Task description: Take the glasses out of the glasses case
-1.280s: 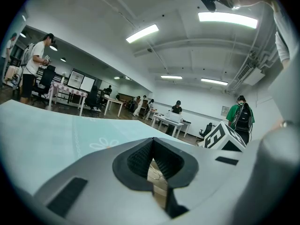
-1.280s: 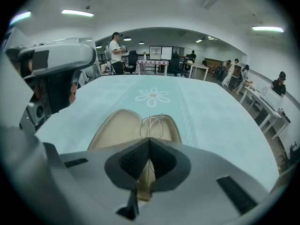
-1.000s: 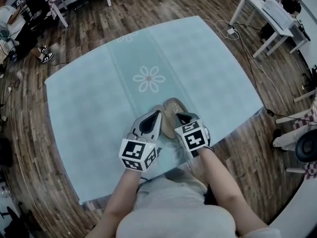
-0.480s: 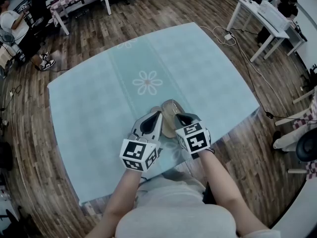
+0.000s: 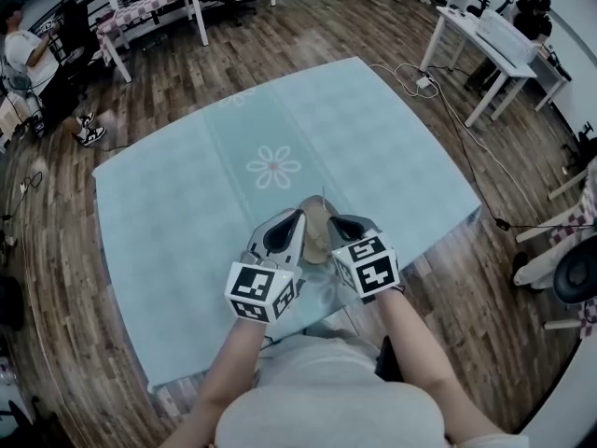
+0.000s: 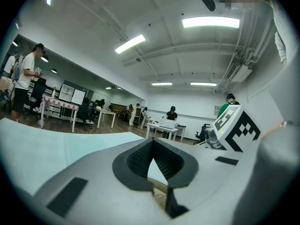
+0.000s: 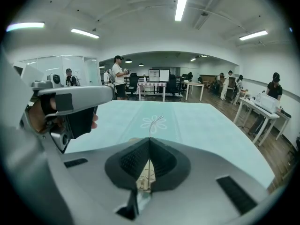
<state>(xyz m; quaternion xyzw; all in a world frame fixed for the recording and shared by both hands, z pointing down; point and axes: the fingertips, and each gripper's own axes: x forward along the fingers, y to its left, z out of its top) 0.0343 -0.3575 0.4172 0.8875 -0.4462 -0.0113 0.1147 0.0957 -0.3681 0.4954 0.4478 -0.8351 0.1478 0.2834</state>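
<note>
**Light-blue table (image 5: 187,213) with two grippers meeting at a tan glasses case (image 5: 315,220) near its front edge.**
Left gripper (image 6: 152,142): jaws closed tip to tip on nothing, with the case rim showing just beneath them. Right gripper (image 7: 150,139): jaws clenched on the thin wire arm of the glasses (image 7: 146,175), right at the case.

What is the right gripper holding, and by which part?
The right gripper is shut on the glasses, gripping a thin wire arm of the frame, whose end sticks out beyond the jaw tips.
</note>
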